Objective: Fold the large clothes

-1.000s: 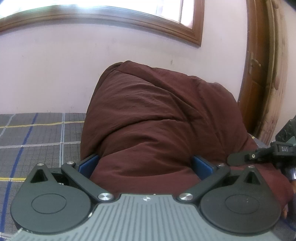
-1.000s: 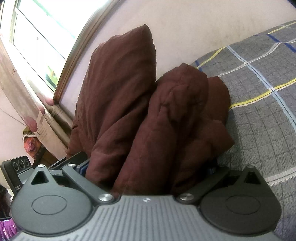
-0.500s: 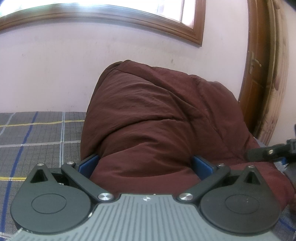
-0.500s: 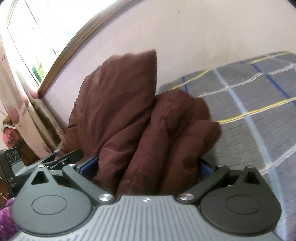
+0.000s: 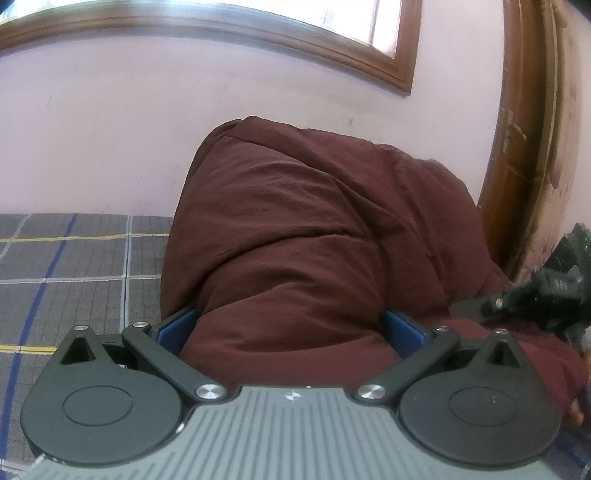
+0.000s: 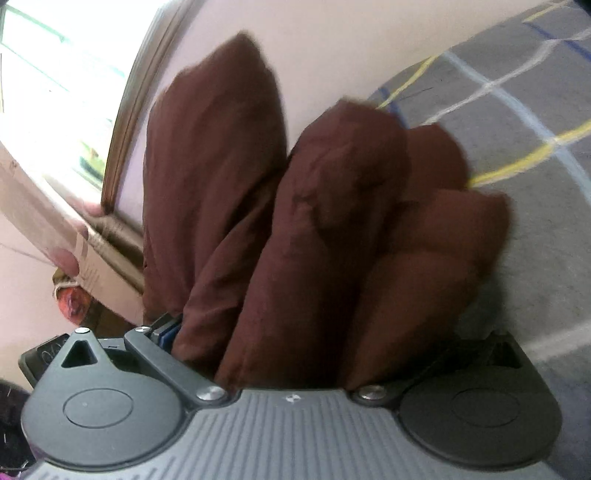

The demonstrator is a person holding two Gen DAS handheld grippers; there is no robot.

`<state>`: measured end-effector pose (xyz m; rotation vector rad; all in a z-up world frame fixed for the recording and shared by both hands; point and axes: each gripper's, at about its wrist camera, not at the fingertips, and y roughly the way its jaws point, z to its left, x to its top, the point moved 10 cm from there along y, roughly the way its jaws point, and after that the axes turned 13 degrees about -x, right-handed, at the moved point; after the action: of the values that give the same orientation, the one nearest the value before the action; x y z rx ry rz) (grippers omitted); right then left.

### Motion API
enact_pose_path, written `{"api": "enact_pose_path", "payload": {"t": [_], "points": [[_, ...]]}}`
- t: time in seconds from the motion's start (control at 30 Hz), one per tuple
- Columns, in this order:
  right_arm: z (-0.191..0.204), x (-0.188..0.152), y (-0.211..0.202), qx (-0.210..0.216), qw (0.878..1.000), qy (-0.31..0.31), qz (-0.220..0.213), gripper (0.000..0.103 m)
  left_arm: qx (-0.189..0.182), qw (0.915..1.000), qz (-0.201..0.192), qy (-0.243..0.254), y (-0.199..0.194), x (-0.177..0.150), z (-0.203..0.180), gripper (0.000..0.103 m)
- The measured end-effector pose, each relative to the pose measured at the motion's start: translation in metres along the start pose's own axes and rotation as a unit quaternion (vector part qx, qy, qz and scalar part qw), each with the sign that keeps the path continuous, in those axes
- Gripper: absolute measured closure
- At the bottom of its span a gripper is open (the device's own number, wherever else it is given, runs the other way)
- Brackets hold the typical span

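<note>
Under me is a grey checked bedcover (image 5: 74, 266) with blue, white and yellow lines, and behind it a pink wall (image 5: 110, 140) with a wooden window frame (image 5: 258, 33). My left gripper (image 5: 288, 325) stands wide, its blue pads pressed on both sides of a thick bundle of the maroon garment (image 5: 314, 229). My right gripper (image 6: 295, 332) also holds several folds of it, but its right finger is buried in cloth and the picture is blurred.
</note>
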<state>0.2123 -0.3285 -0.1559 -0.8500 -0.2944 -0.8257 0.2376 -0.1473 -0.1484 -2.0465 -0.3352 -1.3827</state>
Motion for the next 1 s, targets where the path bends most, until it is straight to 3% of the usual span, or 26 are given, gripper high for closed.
{"api": "enact_pose_path", "payload": {"t": [0.13,0.23,0.33,0.47,0.6,0.7,0.77,0.93,0.97,1.0], "points": [[0.003,-0.006,-0.002,-0.009,0.998,-0.055,-0.013,0.000,-0.029,0.9996,0.002,-0.002,-0.018,0.009,0.002,0.000],[0.004,-0.008,-0.003,-0.014,0.997,-0.068,-0.027,0.000,-0.039,0.9985,-0.017,-0.035,-0.046,0.022,0.020,0.000],[0.002,-0.007,-0.005,0.002,0.998,-0.058,-0.030,0.000,-0.054,0.9952,0.007,-0.081,-0.055,0.024,0.050,0.000],[0.001,-0.008,-0.006,0.008,0.998,-0.055,-0.033,0.000,-0.113,0.9785,0.048,-0.166,-0.047,0.009,0.083,0.000],[-0.006,-0.010,-0.008,0.012,0.998,-0.055,-0.037,0.000,-0.178,0.9611,0.078,-0.196,-0.023,-0.004,0.085,0.000],[-0.008,-0.010,-0.006,0.015,0.998,-0.053,-0.038,0.000,-0.242,0.9368,0.091,-0.236,-0.004,-0.012,0.082,0.000],[-0.010,-0.010,-0.006,0.017,0.998,-0.052,-0.038,0.000,-0.271,0.9274,0.098,-0.239,0.006,-0.016,0.077,0.000],[-0.012,-0.007,-0.002,0.021,0.998,-0.044,-0.031,0.000,-0.296,0.9206,0.119,-0.224,0.032,-0.016,0.062,0.000],[-0.012,-0.006,-0.001,0.020,0.998,-0.042,-0.030,0.000,-0.289,0.9248,0.118,-0.218,0.035,-0.015,0.060,0.000],[-0.010,-0.005,0.001,0.017,0.998,-0.043,-0.032,0.000,-0.273,0.9349,0.109,-0.200,0.034,-0.013,0.055,0.000]]}}
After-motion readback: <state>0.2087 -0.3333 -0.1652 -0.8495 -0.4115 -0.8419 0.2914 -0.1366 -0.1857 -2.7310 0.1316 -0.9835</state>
